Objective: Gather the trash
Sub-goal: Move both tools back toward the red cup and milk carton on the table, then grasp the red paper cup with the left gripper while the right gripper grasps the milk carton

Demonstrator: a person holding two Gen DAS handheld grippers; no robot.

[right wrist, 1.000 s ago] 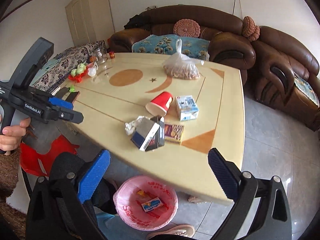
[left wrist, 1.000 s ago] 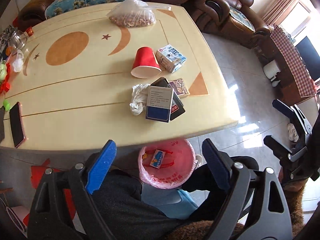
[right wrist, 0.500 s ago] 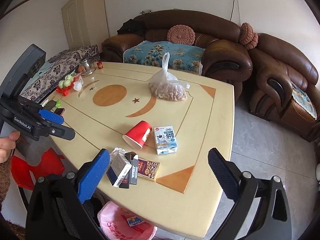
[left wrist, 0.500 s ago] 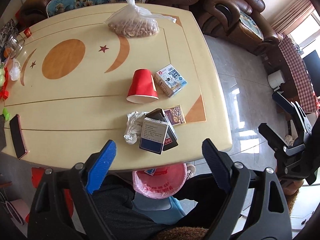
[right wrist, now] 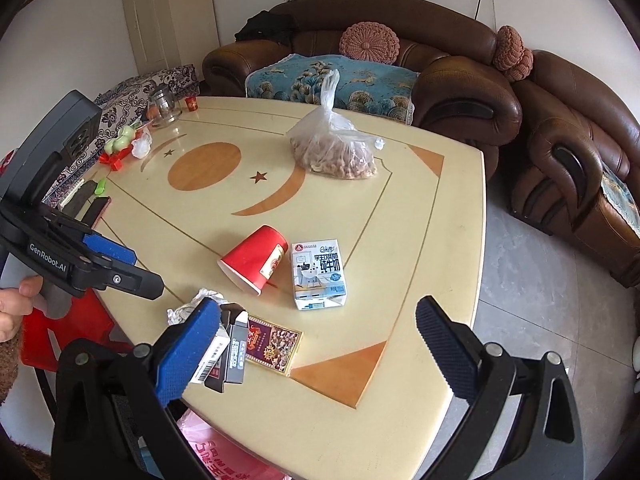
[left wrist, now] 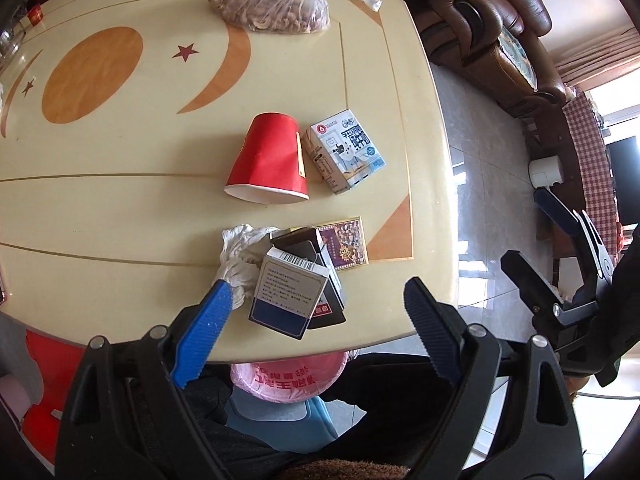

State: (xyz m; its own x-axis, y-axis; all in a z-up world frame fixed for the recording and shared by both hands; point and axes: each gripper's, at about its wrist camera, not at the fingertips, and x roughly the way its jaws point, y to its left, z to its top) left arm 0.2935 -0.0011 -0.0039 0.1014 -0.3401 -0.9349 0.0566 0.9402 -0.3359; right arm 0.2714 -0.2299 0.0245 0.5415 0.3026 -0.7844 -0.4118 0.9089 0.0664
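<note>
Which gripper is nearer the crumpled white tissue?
Left. The left gripper has one finger beside the crumpled white tissue; the right gripper hovers farther toward the table's corner.

Daylight floods both views, bright and even. In the left wrist view it enters through a blown-out window [left wrist: 624, 92] at the right edge and throws white glare patches on the grey glossy floor tiles [left wrist: 472, 216] beside the cream lacquered wooden table [left wrist: 120, 208]. The table itself shows soft sheen and faint shadows. Fisheye distortion bends the table's edges, and dark vignetting fills the corners. Focus is sharp, without motion blur.
</note>
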